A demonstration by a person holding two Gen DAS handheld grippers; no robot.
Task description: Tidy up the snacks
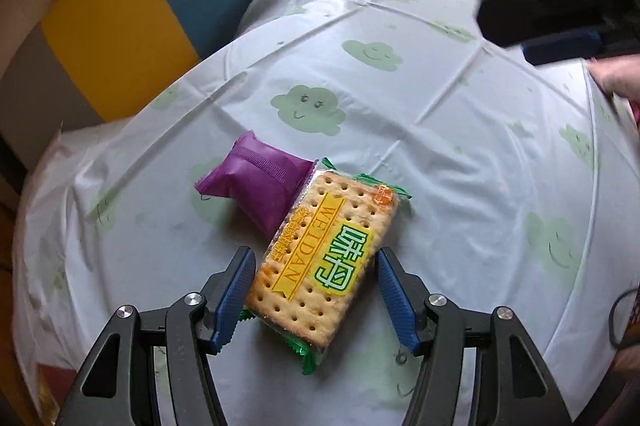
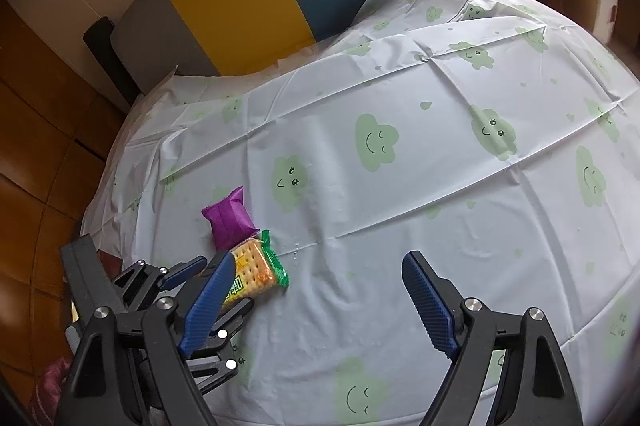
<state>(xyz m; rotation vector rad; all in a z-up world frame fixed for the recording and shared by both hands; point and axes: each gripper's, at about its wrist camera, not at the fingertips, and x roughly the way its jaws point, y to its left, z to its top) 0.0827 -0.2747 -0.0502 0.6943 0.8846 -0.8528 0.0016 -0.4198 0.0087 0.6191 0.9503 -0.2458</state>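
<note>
- The left hand-held gripper [image 1: 316,290] stands wide, its blue pads either side of the clear-wrapped, green-edged cracker packet [image 1: 320,258] lying flat on the cloud-print surface [image 1: 440,145]; the packet's long axis runs forward along the fingers.
- The puffy purple foil snack pouch [image 1: 256,185] touches the packet's far end.
- The right hand-held gripper [image 2: 316,298] hangs wide and empty, well to the packet's right.
- The right view alone shows the left gripper straddling the packet.
</note>
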